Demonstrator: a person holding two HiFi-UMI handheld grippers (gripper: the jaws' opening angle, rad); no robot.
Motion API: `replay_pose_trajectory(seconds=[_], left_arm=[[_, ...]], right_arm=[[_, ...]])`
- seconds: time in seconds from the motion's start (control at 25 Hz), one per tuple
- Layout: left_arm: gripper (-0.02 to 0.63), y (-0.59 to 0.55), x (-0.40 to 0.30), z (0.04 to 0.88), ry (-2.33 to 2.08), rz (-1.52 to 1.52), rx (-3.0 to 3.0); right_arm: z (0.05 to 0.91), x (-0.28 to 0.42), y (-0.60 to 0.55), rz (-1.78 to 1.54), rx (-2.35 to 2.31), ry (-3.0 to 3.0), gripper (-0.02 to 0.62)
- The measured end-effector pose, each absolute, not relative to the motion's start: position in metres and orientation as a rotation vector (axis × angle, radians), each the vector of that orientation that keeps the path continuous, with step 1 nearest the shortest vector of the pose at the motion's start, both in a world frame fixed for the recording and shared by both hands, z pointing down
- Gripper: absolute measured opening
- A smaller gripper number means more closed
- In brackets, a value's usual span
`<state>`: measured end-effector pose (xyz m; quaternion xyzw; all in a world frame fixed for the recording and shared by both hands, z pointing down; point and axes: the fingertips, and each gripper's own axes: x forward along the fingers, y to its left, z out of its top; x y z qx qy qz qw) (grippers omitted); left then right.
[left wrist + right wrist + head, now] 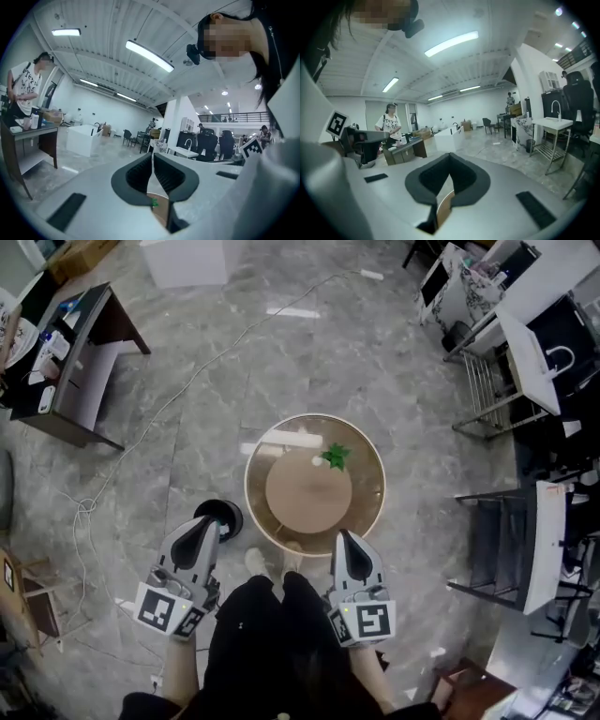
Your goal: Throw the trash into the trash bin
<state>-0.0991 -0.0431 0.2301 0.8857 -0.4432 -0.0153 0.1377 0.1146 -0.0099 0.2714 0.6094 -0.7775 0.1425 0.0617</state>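
Note:
A round wooden table with a glass rim (375, 486) stands just ahead of me on the marble floor. On it lie a green scrap of trash (335, 457) and a small white bit (317, 461). My left gripper (211, 521) is raised at the table's near left, shut with nothing in it. My right gripper (343, 536) hovers over the table's near edge, also shut and empty. In the left gripper view the left gripper (153, 158) points level, and the green scrap (153, 202) shows below its jaws. The right gripper (450, 158) shows its pads together.
A black round object (228, 516) sits on the floor beside the left gripper. A dark desk (82, 352) stands at far left, with a person (391, 123) by it. A white box (183, 261), a floor cable (178, 390) and black chairs (511, 540) surround the table.

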Motion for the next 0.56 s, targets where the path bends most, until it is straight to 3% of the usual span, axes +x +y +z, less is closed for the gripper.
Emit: replay_pose_trajectory(seconds=[0.56], left_arm=[[0.018, -0.032, -0.069, 0.192, -1.190, -0.046, 2.700]], right_arm=[[0.198, 0.149, 0.021, 0.247, 1.999, -2.385, 0.002]])
